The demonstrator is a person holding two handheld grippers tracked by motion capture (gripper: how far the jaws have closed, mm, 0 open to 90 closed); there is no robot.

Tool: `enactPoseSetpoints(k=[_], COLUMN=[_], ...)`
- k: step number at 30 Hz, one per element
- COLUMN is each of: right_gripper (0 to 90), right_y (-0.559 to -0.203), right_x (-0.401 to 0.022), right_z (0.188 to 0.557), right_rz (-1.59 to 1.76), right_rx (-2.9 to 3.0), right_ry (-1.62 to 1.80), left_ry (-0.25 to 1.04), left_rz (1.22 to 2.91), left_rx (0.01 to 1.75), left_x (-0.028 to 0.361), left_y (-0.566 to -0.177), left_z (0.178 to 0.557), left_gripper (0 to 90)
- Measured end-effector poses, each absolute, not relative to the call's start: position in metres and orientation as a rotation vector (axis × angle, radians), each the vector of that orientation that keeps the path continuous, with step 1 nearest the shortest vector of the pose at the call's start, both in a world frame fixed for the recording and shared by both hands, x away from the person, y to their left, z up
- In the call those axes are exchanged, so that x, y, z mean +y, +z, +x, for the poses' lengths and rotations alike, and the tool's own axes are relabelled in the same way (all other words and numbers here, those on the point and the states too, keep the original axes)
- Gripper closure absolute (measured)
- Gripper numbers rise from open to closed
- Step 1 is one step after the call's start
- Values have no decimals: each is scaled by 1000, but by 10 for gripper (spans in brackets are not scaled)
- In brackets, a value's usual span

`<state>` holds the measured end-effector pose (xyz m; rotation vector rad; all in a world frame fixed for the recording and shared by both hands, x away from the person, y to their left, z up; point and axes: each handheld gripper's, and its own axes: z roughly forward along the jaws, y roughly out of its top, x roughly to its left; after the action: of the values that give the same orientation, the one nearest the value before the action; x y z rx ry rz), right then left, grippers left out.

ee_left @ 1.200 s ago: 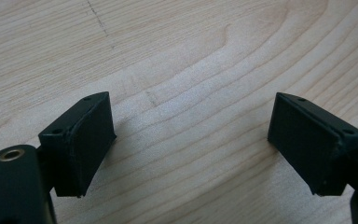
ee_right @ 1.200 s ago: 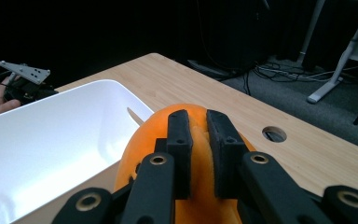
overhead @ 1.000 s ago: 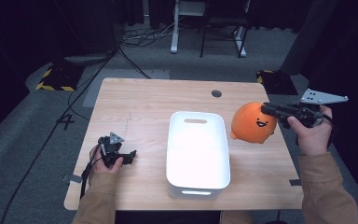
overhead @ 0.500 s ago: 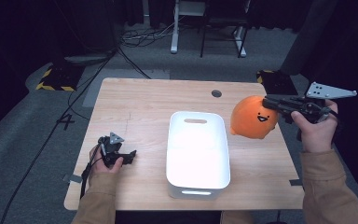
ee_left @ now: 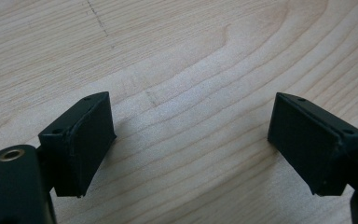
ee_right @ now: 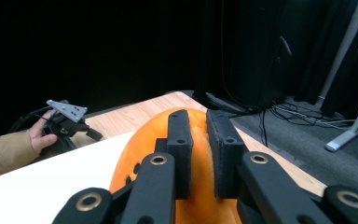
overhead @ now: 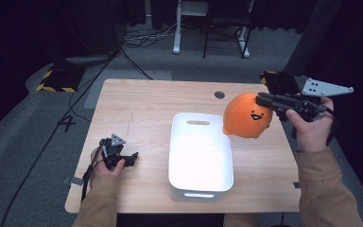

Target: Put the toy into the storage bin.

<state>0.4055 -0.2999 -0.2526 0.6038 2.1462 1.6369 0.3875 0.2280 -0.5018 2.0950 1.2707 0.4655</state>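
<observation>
**Orange toy lifted, bin is next**

We hold the orange plush toy [overhead: 245, 116] in the air with our right gripper [overhead: 261, 99]; its jaws are clenched on a fold of the fabric at the top of the toy. The toy hangs above the table [overhead: 142, 109], just at the far right corner of the white bin [overhead: 199, 156]. We judge this as the carrying step. Next we need to bring the toy left over the bin, lower it and let go. Our left gripper [overhead: 133, 157] rests on the table at the near left, jaws wide apart and with nothing between them.
</observation>
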Motion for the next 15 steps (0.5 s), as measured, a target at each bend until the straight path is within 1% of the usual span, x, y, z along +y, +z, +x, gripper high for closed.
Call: enactPoseSetpoints(k=[15], right_gripper=[807], right_y=[-249], right_x=[-246], right_z=[415], right_rz=[508], right_rx=[2224], right_ry=[1644], left_ry=[465], left_rz=[2095], left_rx=[1271], left_x=[228], left_y=[-502], left_z=[387], left_gripper=[147])
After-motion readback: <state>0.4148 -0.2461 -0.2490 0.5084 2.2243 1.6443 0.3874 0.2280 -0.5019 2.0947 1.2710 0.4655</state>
